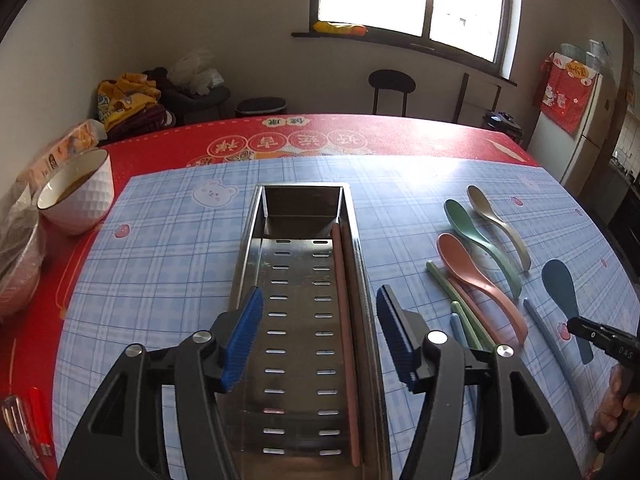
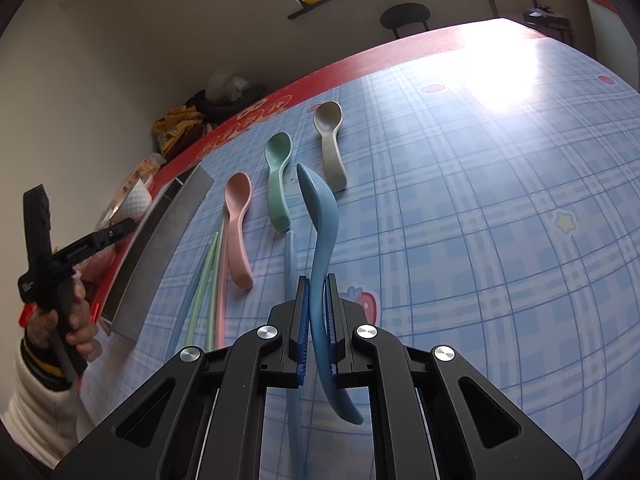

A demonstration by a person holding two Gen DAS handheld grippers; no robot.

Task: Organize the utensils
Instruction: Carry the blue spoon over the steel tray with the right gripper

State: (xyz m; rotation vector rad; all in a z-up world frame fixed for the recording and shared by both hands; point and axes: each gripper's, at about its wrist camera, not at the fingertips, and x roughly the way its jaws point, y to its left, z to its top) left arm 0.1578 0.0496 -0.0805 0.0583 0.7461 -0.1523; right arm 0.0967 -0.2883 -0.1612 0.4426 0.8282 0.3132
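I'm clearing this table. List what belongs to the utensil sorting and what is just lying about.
Belongs to the job:
- metal tray with a pink chopstick in it
- blue spoon, clamped in the right claw
- pink spoon, green spoon, beige spoon
- loose chopsticks

Just lying about:
- white bowl
- red pens

A long perforated steel tray [image 1: 256, 280] sits on the checked mat [image 1: 168, 280] — one pink chopstick [image 1: 346, 320] inside, plastic spoons [image 1: 480, 248] to its right, white bowl [image 1: 78, 196] left.
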